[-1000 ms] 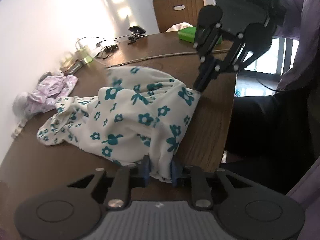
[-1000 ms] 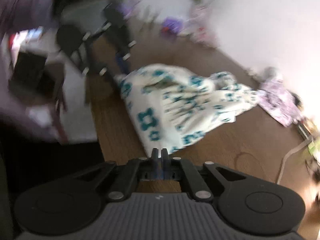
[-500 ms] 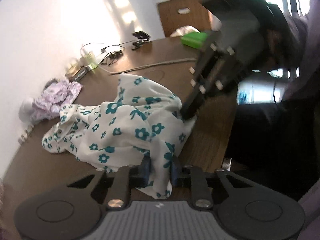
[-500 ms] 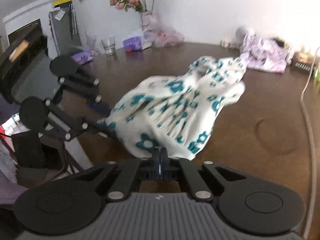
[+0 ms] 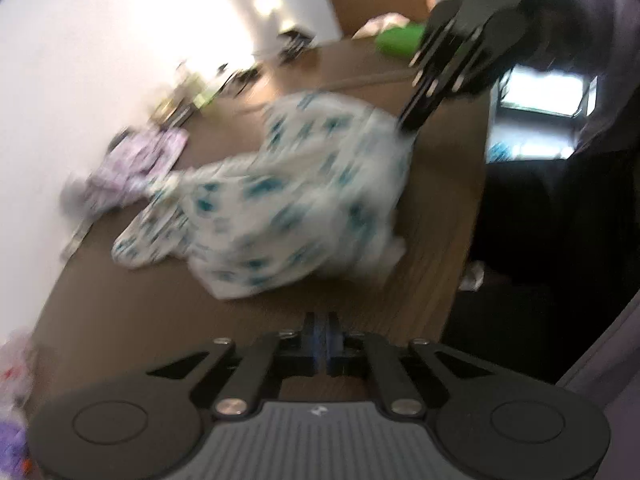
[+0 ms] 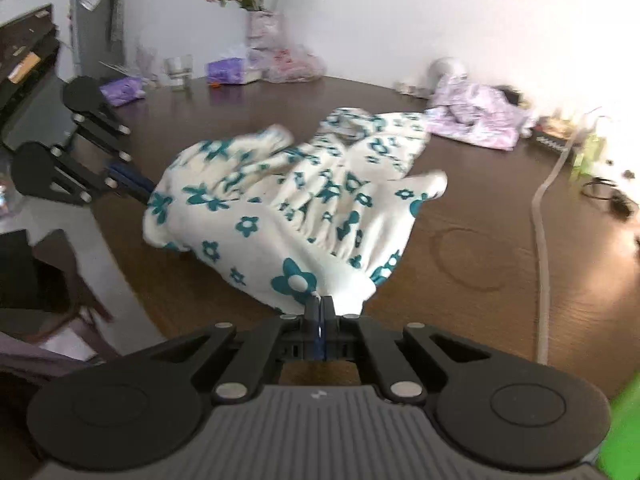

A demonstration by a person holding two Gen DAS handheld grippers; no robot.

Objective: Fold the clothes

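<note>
the right gripper (image 6: 319,307) pinches the flowery cloth (image 6: 292,200); the left gripper (image 5: 321,322) is pressed together, holding nothing.

The garment (image 6: 288,208) I have reads as soft matt cloth, cream with teal flowers, gathered into fine puckers across its middle. Under it the worktop (image 6: 480,208) is dark brown wood, smooth with a low sheen; I see a faint ring mark at 3 o'clock from the cloth. My right tool (image 6: 319,312) is matt black plastic with bright metal pivot screws and a ribbed grey housing. At 1 o'clock lies lilac printed cloth (image 6: 476,120), rumpled and matt.
</note>
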